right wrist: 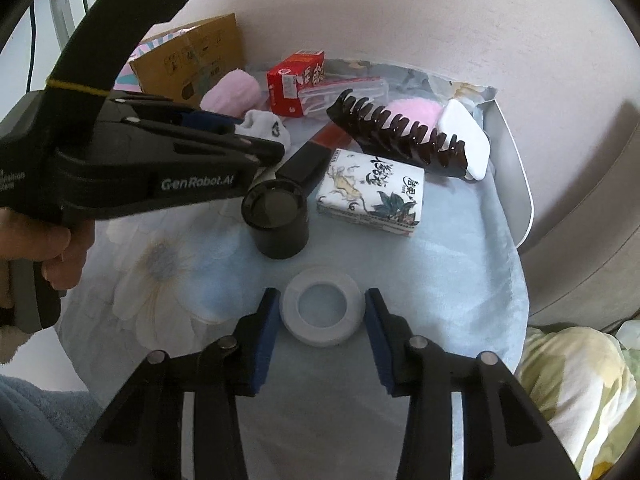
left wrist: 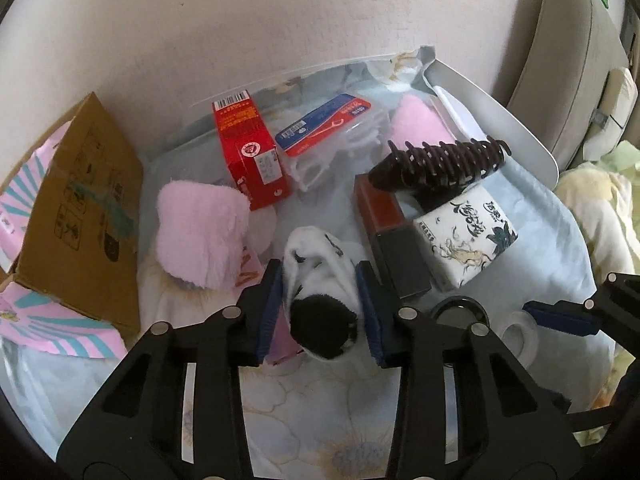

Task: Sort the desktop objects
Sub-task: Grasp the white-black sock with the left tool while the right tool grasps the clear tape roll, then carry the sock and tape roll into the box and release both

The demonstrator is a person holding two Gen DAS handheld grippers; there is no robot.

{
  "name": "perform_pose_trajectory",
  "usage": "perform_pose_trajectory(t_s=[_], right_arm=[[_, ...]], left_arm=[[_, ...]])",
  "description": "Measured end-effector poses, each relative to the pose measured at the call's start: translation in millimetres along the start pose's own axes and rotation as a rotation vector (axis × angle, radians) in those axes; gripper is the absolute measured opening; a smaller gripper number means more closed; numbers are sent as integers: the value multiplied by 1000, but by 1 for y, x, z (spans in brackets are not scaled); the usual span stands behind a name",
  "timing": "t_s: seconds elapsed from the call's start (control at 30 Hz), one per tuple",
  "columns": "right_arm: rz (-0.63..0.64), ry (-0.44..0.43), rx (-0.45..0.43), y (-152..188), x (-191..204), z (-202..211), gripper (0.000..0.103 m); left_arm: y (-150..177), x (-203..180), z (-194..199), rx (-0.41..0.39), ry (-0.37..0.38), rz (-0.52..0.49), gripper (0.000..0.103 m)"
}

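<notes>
My left gripper (left wrist: 318,300) is shut on a white sock with a black toe (left wrist: 320,280); the sock also shows in the right wrist view (right wrist: 266,128), held above the floral cloth (right wrist: 440,280). My right gripper (right wrist: 322,316) is open, its blue pads on either side of a white tape roll (right wrist: 323,310) lying flat on the cloth. Whether the pads touch the roll I cannot tell. The roll also shows in the left wrist view (left wrist: 518,338), with a right gripper finger (left wrist: 560,318) beside it.
A cardboard box (left wrist: 80,216) stands at the left. On the cloth lie a pink fluffy sock (left wrist: 200,232), red carton (left wrist: 250,152), clear case with blue label (left wrist: 324,124), dark hair claw (right wrist: 400,132), tissue pack (right wrist: 372,192), black cylinder (right wrist: 276,216), dark red-black box (left wrist: 392,232), white pad (right wrist: 464,140).
</notes>
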State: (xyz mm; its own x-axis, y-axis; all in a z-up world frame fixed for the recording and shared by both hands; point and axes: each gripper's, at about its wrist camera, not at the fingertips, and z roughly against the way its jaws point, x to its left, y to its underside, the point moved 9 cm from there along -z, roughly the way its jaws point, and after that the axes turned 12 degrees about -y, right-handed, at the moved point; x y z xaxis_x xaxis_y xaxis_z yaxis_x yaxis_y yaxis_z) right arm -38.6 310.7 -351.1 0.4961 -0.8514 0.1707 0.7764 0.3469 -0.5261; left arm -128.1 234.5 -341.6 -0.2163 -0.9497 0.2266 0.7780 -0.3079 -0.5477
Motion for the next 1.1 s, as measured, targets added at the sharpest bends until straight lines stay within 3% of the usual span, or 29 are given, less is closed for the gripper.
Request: perform_pose_trajectory(t_s=[0.4,0.67,1.1], right_arm=[[-30,19,-19,-21,6,30,39],[13,66,-53,-70,23,76,39],[58,34,-112,-167,88,87,39]], left_arm=[[-32,36,57,-50,58,63,32],[-43,108,108,-78,41,130,32],[-41,238,147,-113,-22,194,32]])
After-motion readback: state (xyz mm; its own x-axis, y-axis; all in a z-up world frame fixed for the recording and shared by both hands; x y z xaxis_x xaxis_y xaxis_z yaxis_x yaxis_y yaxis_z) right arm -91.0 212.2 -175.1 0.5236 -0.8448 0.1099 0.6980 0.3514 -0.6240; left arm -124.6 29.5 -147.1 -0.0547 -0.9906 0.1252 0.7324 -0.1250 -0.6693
